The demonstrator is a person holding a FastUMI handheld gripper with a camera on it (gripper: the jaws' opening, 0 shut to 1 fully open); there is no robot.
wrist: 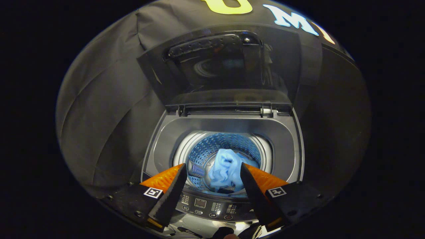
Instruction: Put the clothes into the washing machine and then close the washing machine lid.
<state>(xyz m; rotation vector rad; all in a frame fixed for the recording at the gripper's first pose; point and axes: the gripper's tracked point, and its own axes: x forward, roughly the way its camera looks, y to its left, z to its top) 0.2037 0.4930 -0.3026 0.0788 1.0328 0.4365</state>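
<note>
A top-loading washing machine (285,139) stands open just ahead of me, its dark lid (219,69) raised upright against the booth wall. A light blue garment (225,171) lies crumpled inside the perforated drum (225,142), seen between my fingers and below them. My gripper (212,172) hovers above the drum's front rim, open, with nothing held between the fingers.
The machine's control panel (207,207) with buttons and a small display runs along the front edge, under my fingers. The lid hinges (265,111) sit at the back of the opening. Black cloth walls close in on both sides and behind.
</note>
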